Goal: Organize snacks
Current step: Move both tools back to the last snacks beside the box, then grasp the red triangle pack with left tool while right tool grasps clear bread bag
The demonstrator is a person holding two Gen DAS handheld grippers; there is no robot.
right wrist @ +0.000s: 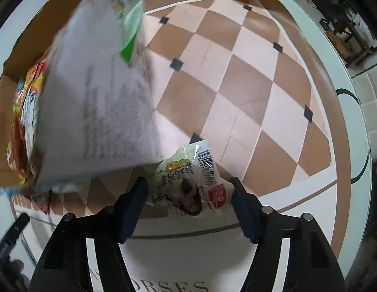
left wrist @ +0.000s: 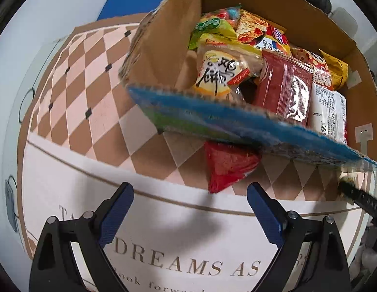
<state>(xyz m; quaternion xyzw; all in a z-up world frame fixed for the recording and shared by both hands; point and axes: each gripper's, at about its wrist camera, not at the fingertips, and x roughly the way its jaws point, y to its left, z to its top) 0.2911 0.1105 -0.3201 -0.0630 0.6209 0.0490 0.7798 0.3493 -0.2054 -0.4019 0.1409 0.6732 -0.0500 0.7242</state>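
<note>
Both hand-held grippers, left (left wrist: 190, 203) and right (right wrist: 188, 196), jaws apart, empty; pale snack packet (right wrist: 188, 182) between right fingers, ungripped; cardboard box (left wrist: 237, 119) flap overhangs red packet (left wrist: 227, 168) — risk: snagging flap, tipping box

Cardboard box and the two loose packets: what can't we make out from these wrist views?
- Red packet, left wrist view: upper part hidden under the cardboard box flap.
- Box flap, right wrist view: motion-blurred, print unreadable.
- Box contents, right wrist view: mostly hidden behind that flap.
- White packet, between the open right gripper fingers: contact can't be judged.
- Left gripper: open, holding nothing.
</note>
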